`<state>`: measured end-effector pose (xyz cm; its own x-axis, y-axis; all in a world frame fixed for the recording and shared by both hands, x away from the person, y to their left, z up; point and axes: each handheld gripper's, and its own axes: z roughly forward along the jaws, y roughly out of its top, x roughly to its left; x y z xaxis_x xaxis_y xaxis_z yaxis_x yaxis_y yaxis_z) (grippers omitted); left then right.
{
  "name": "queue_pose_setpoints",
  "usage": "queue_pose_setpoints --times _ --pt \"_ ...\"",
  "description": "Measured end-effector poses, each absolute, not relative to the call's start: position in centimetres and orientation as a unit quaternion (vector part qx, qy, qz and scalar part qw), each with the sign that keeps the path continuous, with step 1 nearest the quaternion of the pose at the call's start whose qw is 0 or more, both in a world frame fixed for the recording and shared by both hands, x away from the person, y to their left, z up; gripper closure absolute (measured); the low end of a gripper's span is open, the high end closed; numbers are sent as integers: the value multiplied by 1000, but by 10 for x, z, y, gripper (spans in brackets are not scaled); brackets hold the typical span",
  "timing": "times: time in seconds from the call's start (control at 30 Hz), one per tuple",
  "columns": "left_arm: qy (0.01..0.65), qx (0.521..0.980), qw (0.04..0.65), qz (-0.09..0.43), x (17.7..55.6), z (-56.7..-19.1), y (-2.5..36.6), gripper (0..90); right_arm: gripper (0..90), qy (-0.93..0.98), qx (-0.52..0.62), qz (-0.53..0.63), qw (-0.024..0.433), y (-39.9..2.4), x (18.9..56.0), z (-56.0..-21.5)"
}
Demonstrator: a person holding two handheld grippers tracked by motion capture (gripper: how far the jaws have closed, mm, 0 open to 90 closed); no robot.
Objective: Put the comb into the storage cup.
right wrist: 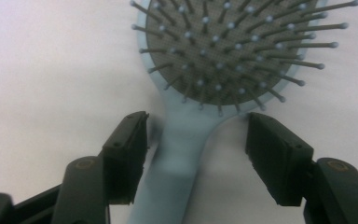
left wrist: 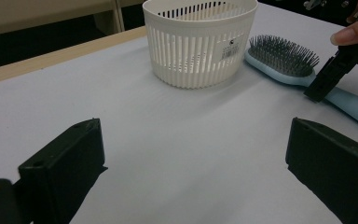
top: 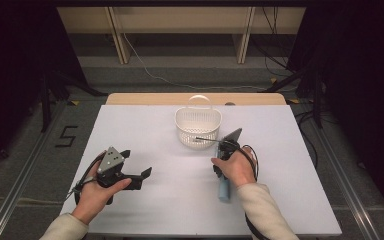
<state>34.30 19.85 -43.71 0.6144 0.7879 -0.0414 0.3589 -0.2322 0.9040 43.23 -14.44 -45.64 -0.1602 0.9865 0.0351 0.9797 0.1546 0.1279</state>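
Hairbrush point(right wrist: 186, 140) is lying on the counter point(top: 145, 130) beside the basket point(left wrist: 198, 44), the right gripper's point(right wrist: 196, 149) spread fingers straddling its neck, probably needing to close next.

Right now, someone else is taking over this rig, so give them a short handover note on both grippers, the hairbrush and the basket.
Right gripper: open, jaws either side of the light blue hairbrush where handle meets head; not clamped yet.
Left gripper: open, holding nothing, resting low over the white table on the left.
Hairbrush: lies flat on the table, bristles up, head just beside the white basket.
Basket: upright near the far middle of the table; from the high view it looks empty.
Done: right gripper lined up on the brush.
Left, probably: close, lift, place the brush in the basket.
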Motion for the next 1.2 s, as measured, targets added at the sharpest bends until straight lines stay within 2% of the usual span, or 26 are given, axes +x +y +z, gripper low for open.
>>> queue_pose_setpoints --times 0.7,0.97,1.07,1.2 --pt "380 754 489 218 343 -437 198 40 533 719 693 52 18 -146 436 -454" --pt "380 754 489 218 343 -437 198 40 598 708 706 35 13 -144 438 -453" --pt "379 754 489 220 343 -437 198 40 654 708 705 34 16 -142 438 -454" --pt "379 754 489 219 343 -437 199 40 666 707 707 26 19 -141 438 -454"
